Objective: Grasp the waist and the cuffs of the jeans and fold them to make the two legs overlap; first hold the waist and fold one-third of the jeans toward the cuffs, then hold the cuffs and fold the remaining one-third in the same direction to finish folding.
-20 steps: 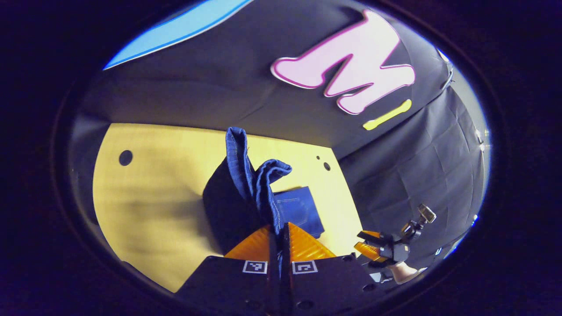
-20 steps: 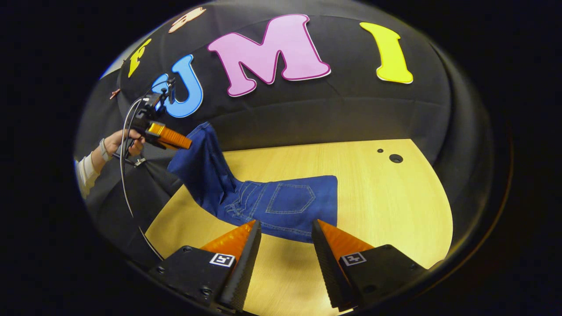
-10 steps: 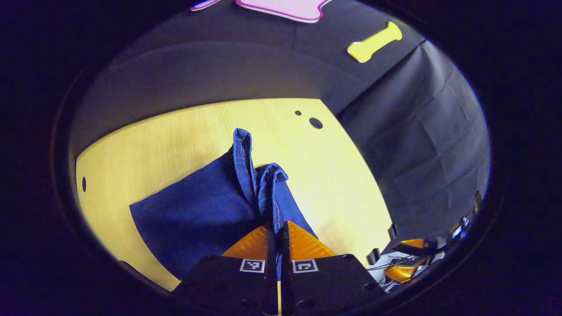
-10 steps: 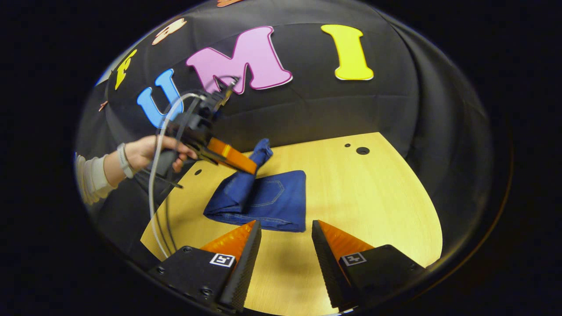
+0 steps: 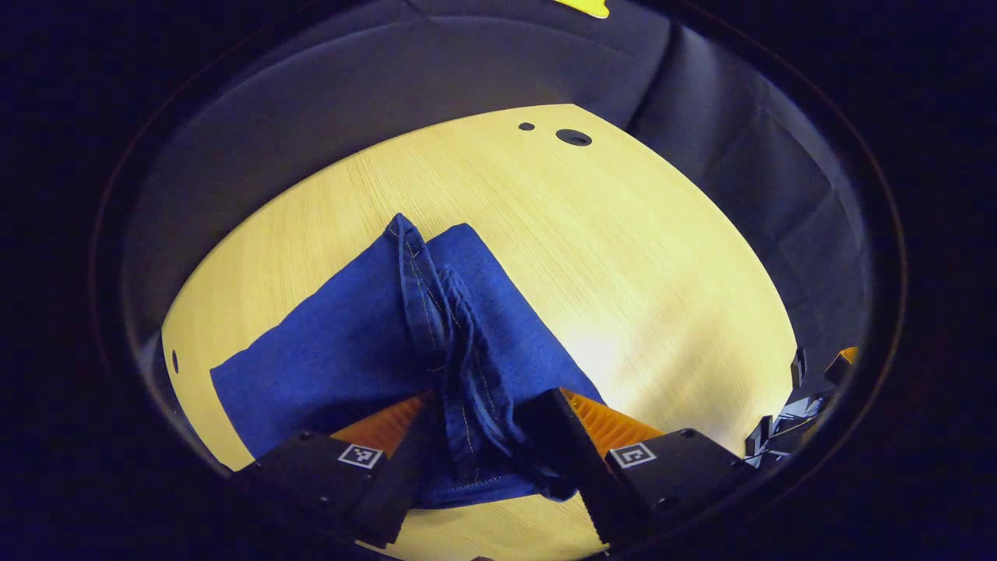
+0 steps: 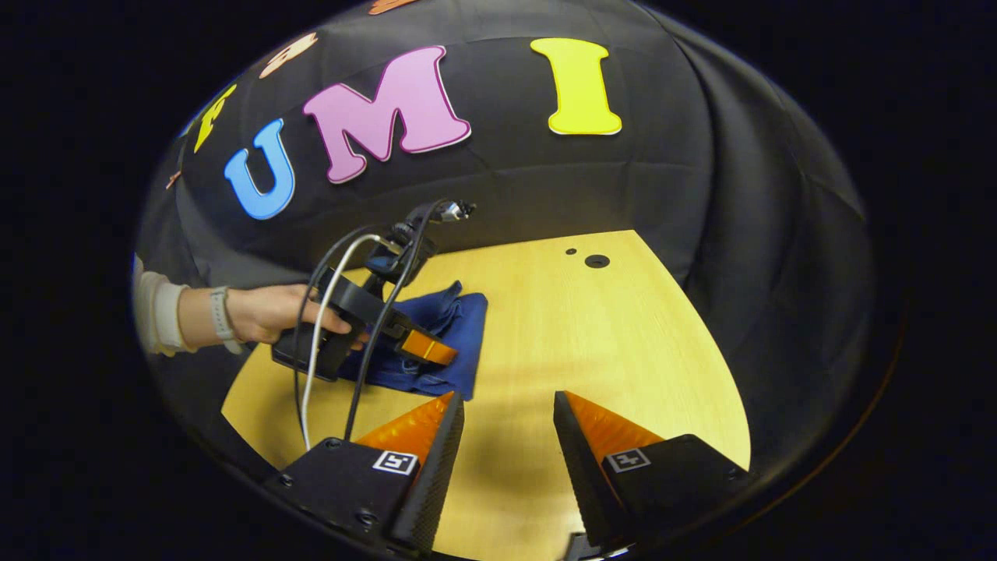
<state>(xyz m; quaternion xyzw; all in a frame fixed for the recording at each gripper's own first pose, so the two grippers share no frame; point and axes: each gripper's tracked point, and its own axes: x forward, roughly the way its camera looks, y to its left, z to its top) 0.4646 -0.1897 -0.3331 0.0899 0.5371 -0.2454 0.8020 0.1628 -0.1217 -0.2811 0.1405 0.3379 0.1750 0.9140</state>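
Note:
The blue jeans [image 5: 335, 366] lie folded into a compact stack on the wooden table [image 5: 623, 257]. Their bunched cuffs [image 5: 432, 304] form a ridge on top of the stack. My left gripper [image 5: 483, 409] is open, its fingers spread to either side of that ridge and low over the stack. In the right gripper view the folded jeans [image 6: 463, 315] sit at the table's left, with a hand [image 6: 265, 312] holding the left gripper [image 6: 436, 354] over them. My right gripper [image 6: 506, 399] hangs open above bare table [image 6: 623, 351], to the right of the jeans, holding nothing.
Two round holes [image 5: 574, 137] mark the table near its far edge, also seen as holes [image 6: 597, 261] in the right gripper view. Black cloth walls close in the table. The right gripper [image 5: 810, 389] shows at the far right edge of the left gripper view.
The left gripper carried the cuffs over and down onto the folded stack, then opened and let them go. The jeans went from draped to flat. The right gripper stayed open and drew back slightly.

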